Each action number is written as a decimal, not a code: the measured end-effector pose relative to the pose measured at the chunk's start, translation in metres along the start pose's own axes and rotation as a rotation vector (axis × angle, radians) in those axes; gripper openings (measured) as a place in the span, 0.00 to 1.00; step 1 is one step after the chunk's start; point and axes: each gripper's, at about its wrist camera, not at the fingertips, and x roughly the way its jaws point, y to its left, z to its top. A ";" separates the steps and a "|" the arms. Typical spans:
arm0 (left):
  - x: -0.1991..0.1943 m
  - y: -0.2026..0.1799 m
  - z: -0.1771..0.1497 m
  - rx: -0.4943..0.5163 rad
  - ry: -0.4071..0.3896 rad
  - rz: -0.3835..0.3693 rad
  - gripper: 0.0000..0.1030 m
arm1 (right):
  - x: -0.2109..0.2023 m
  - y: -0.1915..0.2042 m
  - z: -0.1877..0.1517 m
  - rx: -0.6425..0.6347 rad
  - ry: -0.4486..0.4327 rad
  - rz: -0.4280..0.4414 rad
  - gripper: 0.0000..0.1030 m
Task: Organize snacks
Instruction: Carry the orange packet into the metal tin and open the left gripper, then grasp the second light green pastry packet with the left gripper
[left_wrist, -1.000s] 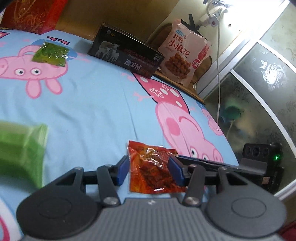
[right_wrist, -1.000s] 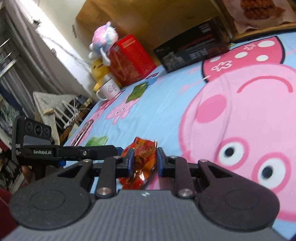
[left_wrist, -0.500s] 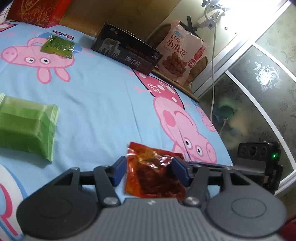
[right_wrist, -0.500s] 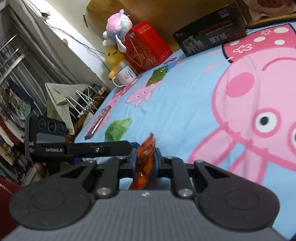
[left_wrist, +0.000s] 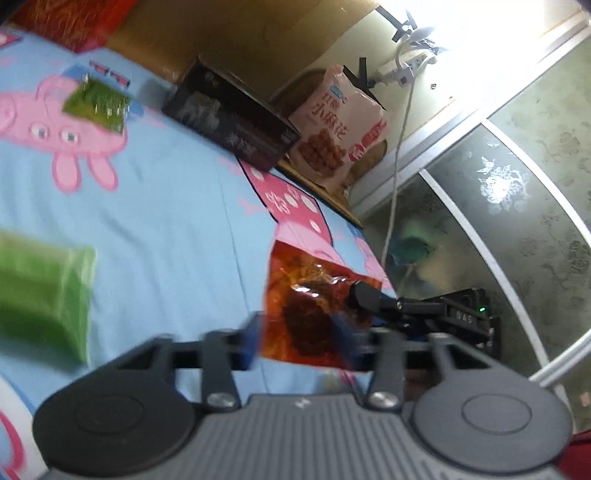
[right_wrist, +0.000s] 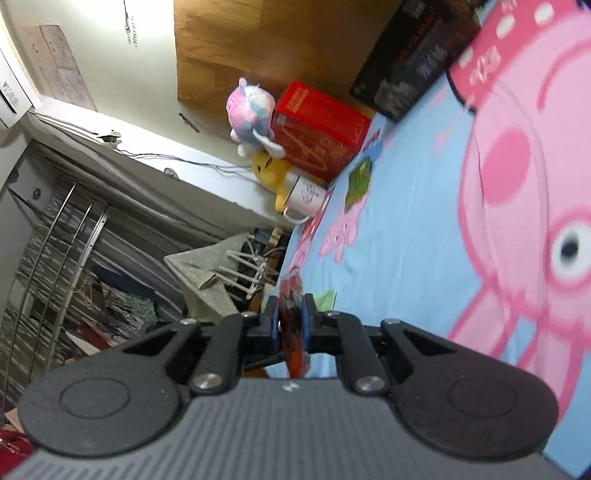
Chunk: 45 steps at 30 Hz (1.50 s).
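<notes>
R gripper (right_wrist: 290, 314) clamped tight on red snack pkt (right_wrist: 292, 291), pkt edge-on betw its blue pads, held up off blue pig-print sheet (left_wrist: 166, 206). L gripper (left_wrist: 295, 338) closing, pads apart at either side of same pkt, flat face toward L cam; can't tell if pads touch it yet. R finger tip seen pinching pkt's right edge in L view. Blurred green pkt (left_wrist: 40, 295) on sheet to left, smaller green pkt (left_wrist: 98, 103) far back. Dark box (left_wrist: 232, 122) and pink snack bag (left_wrist: 340, 125) at sheet's far edge
</notes>
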 end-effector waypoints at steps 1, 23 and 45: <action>0.001 0.000 0.006 0.001 0.007 0.000 0.18 | -0.001 0.001 0.007 -0.012 -0.002 -0.005 0.14; 0.199 -0.016 0.256 0.325 -0.079 0.460 0.18 | 0.090 -0.025 0.252 -0.466 -0.161 -0.331 0.14; 0.016 0.000 0.143 0.315 -0.127 0.527 0.56 | 0.073 0.021 0.116 -0.636 -0.108 -0.429 0.58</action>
